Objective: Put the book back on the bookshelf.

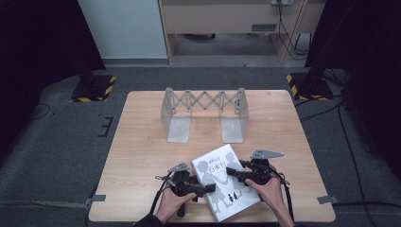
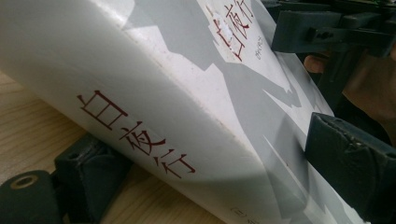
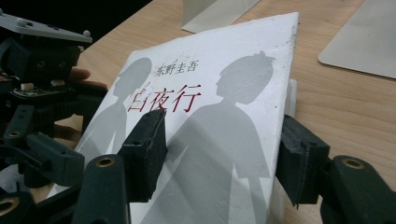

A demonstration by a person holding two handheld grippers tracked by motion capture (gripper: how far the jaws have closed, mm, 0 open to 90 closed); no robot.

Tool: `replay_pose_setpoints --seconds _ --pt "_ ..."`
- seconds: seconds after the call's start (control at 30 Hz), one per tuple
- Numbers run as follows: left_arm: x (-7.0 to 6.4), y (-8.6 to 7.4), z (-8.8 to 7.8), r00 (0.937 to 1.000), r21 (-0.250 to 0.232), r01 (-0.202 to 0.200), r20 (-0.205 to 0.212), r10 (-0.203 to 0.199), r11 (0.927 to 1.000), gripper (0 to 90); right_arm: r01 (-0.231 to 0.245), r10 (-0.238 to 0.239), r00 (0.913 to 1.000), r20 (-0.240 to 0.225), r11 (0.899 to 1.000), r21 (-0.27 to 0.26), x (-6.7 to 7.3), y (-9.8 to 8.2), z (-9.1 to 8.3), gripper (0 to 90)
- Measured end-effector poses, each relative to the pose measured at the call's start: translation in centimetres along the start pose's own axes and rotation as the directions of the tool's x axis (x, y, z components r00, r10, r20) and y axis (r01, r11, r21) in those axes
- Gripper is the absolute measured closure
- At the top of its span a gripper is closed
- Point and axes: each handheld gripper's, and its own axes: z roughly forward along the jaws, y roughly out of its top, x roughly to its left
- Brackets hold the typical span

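Jaws of left gripper clamped across the book at its spine, right gripper wide at the fore-edge, near table front; thick, stiff, heavy, glossy — best gripped deep.

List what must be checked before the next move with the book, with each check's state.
1. Left gripper grips the book: ok. One of its fingers is under the spine edge and the other is on the cover.
2. Spine edge is off the table: ok, as the left gripper view shows.
3. Right gripper grips the book: not ok. Its fingers straddle the page edge without clamping it.
4. Metal rack stands upright with nothing between its plates: ok.
5. Table between book and rack is free: ok.
6. Cables are clear of the book: cannot tell.
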Motion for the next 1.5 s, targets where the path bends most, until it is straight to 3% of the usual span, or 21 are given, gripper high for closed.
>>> replay_pose_setpoints --seconds 0.33,0.5,0.7,1.1,1.2,1.5 --pt "-0.1 0.0 0.1 1.0 0.0 0.0 -0.004 0.0 1.0 7.4 -0.002 0.002 1.0 0.008 1.0 0.021 -0.1 0.1 -0.3 41.0" --pt "-0.3 -0.1 0.1 0.9997 0.001 -0.009 -0.022 0.009 1.0 8.0 0.01 -0.012 0.9992 0.039 0.998 0.064 -0.4 -0.3 -0.5 40.7" --pt "-0.2 -0.1 0.2 0.9998 -0.017 0.014 -0.009 -0.015 0.9997 8.3 -0.002 -0.001 0.9991 0.042 0.998 0.064 -0.9 -0.8 -0.4 40.0" --pt "-0.1 -0.1 0.0 0.9996 -0.024 0.023 -0.013 -0.023 0.9994 11.2 -0.102 0.102 0.9948 0.002 0.992 0.069 -1.5 -1.4 0.1 27.8" --pt "0.0 -0.1 0.0 0.9995 -0.026 0.029 -0.013 -0.029 0.9993 13.2 -0.128 0.131 0.9908 -0.034 0.989 0.074 -1.6 -1.7 0.7 22.8" --pt "0.0 0.0 0.0 0.9995 -0.021 0.028 -0.017 -0.028 0.9994 13.2 -0.142 0.15 0.9851 -0.083 0.985 0.096 -1.8 -1.7 1.0 22.9"
